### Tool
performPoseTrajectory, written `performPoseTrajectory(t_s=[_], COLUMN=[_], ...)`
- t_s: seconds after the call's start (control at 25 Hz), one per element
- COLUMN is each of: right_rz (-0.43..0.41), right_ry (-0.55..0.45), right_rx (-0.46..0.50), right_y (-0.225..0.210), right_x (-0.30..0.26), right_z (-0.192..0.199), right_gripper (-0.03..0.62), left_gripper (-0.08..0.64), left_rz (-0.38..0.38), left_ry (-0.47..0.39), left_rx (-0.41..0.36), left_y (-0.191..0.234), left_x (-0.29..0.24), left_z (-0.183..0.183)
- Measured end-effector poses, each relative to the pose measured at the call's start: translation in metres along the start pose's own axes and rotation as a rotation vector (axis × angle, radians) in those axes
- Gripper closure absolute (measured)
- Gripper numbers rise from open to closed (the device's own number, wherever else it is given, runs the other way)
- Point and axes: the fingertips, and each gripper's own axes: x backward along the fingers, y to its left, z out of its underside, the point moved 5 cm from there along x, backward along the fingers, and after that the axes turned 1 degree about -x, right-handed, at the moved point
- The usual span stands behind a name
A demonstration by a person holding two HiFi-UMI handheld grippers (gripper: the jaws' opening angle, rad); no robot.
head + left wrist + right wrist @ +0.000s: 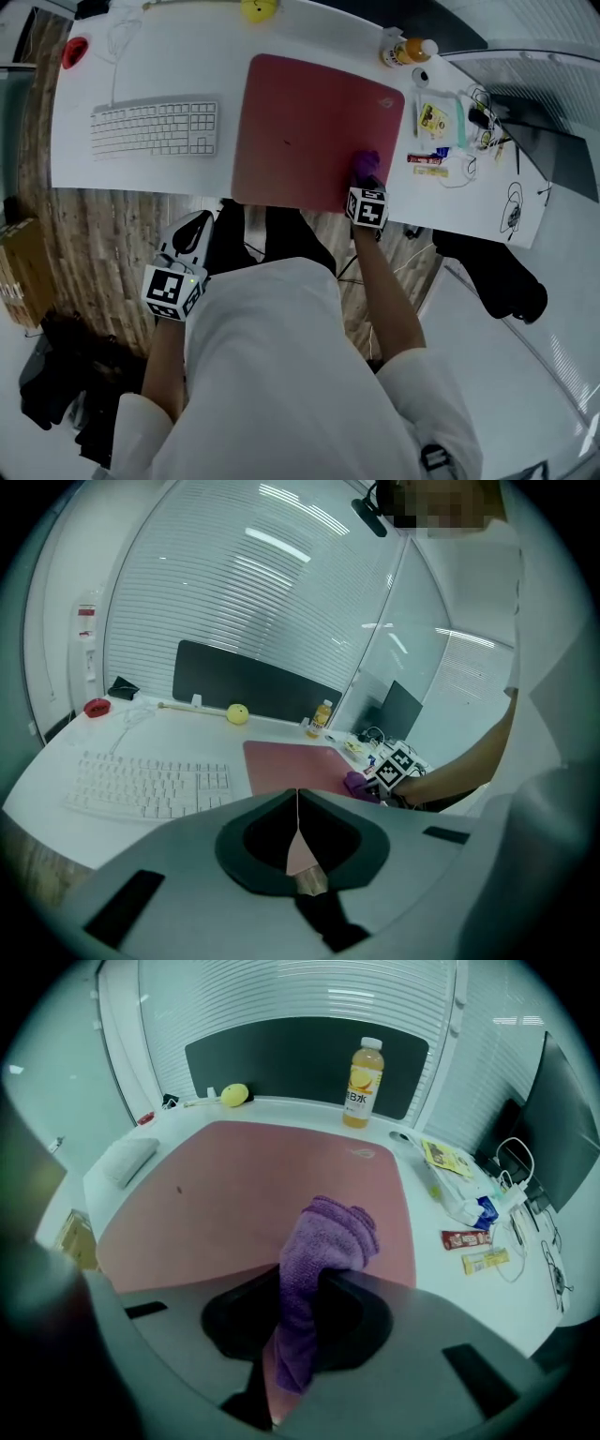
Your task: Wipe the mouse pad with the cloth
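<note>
A large pink mouse pad (309,127) (253,1194) (291,761) lies on the white desk (141,66). My right gripper (366,178) (305,1316) is shut on a purple cloth (319,1269) (366,164) (356,784), which rests on the pad near its front right corner. A small dark speck (286,142) (179,1188) marks the pad's middle. My left gripper (192,239) (297,832) is shut and empty, held off the desk in front of its near edge, left of the pad.
A white keyboard (155,128) (150,785) lies left of the pad. An orange drink bottle (403,49) (362,1070), a yellow ball (260,9) (234,1094) and a red object (75,49) stand at the back. Snack packets (478,1249), cables and a monitor (553,1138) crowd the right side.
</note>
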Motion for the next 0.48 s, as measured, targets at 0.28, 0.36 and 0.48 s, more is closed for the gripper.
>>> performPoseTrajectory(t_s=[0.28,0.36,0.48], right_rz=[-0.087,-0.112,-0.153], right_ry=[-0.013,-0.016,-0.018], right_rx=[0.054,0.062,0.075], right_y=[0.055,0.07,0.09], right_x=[-0.004,-0.006,-0.009], right_z=[-0.016,-0.021,-0.028], right_gripper=[0.509,0.508,0.509], left_gripper=[0.538,0.538,0.538], left_rz=[-0.033,-0.043,-0.069], left_ry=[-0.022,-0.027,-0.038], left_rx=[0.027,0.031,0.046], left_y=[0.001,0.001,0.002], left_x=[0.023,0.029,0.037], left_z=[0.01,0.013,0.017])
